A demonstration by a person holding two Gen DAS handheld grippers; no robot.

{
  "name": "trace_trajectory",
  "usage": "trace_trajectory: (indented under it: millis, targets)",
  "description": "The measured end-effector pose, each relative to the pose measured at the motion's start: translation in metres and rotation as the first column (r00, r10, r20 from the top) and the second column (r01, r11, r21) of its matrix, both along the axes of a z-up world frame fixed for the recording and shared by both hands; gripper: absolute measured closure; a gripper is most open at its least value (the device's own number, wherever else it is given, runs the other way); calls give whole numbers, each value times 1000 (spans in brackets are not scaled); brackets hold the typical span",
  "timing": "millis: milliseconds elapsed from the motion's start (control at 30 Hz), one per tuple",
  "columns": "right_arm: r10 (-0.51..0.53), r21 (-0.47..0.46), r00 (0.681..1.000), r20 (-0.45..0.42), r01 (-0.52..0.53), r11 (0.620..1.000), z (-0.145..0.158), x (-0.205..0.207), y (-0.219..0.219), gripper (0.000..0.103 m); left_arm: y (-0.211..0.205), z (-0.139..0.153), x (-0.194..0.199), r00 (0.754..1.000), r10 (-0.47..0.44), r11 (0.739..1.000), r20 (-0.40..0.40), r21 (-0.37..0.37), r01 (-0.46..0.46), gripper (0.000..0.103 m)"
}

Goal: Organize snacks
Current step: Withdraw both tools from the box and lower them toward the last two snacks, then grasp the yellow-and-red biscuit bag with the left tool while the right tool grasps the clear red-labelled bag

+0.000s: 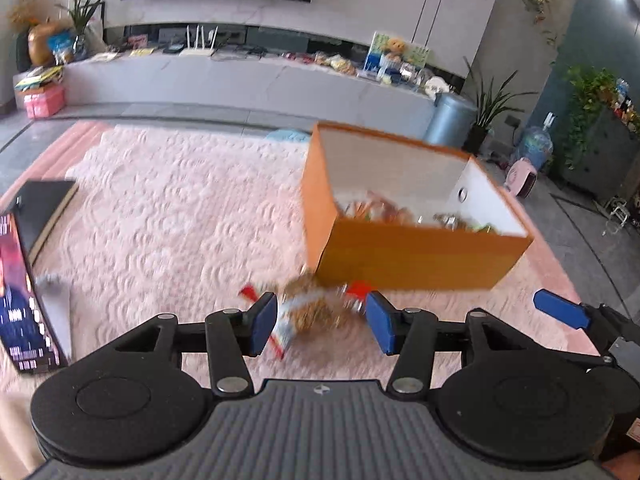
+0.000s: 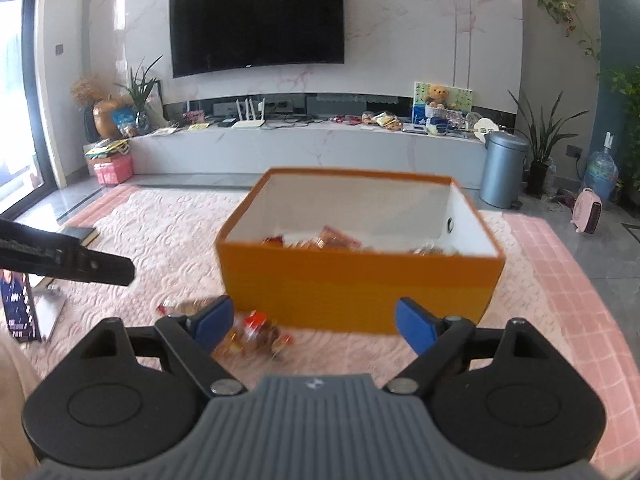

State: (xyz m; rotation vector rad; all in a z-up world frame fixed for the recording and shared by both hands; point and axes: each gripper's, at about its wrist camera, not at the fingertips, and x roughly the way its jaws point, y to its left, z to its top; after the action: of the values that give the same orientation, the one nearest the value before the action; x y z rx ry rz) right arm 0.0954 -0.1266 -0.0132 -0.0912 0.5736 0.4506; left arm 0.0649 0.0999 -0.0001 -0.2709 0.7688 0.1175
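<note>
Two snack packets (image 1: 308,312) lie on the rug (image 1: 168,216), just before the orange box (image 1: 408,256).
Left gripper (image 1: 320,322) and right gripper (image 2: 314,320) both gape, empty; straddle one packet squarely before clenching.

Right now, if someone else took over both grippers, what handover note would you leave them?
Left gripper: open, jaws either side of a snack packet on the pink rug, not closed on it.
Right gripper: open, empty, facing the orange box.
Done: several snacks already lie in the box.
Left: blurred snack packets on the rug in front of the box; grasp them and drop them in.
</note>
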Motion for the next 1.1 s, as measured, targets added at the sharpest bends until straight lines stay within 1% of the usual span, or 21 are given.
trace_trajectory:
  millis: [100,133,167,233,333,533,700,767,867,900,967,1033,1100]
  targets:
    - [16,2,1000,-16,-16,1000,-13,-11,6,19,1,-19,-10,999,-5,1000,-40,-7,4,43]
    - [26,-2,999,-29,-26,1000,-17,-13,9,22,0,-23,-11,999,-6,1000,-50,-3,5,43]
    - [31,-12,999,-43,-32,999,-21,-14,12,29,-1,-29,-15,998,-6,1000,-56,1,6,43]
    - [43,-30,997,-61,-45,999,-28,-15,17,35,-3,-35,-18,998,-5,1000,-59,6,6,43]
    - [36,-52,996,-78,-40,998,-38,-13,21,35,-4,-40,-17,998,2,1000,-62,18,-1,43]
    - [30,-50,993,-113,-36,998,-47,-4,24,35,-1,-44,-12,997,29,1000,-73,3,-29,49]
    - [54,-84,992,-114,-64,994,-53,5,35,36,1,-45,-1,995,6,1000,-102,-6,-7,50]
    - [69,-87,990,-119,-80,993,-55,9,38,41,1,-44,7,994,-6,1000,-110,-7,6,50]
    - [87,-111,990,-110,-99,989,-59,16,46,45,6,-42,19,994,8,1000,-113,-19,-10,50]
    - [93,-122,990,-105,-105,987,-60,20,49,45,9,-42,24,993,15,999,-119,-30,-19,49]
    - [107,-131,989,-102,-120,984,-63,27,55,45,15,-44,34,991,21,997,-133,-70,-31,44]
    - [126,-131,986,-107,-140,982,-67,35,62,46,19,-50,42,989,39,993,-144,-102,-54,41]
    - [145,-131,984,-107,-159,979,-71,41,67,46,22,-57,48,985,69,991,-160,-104,-87,39]
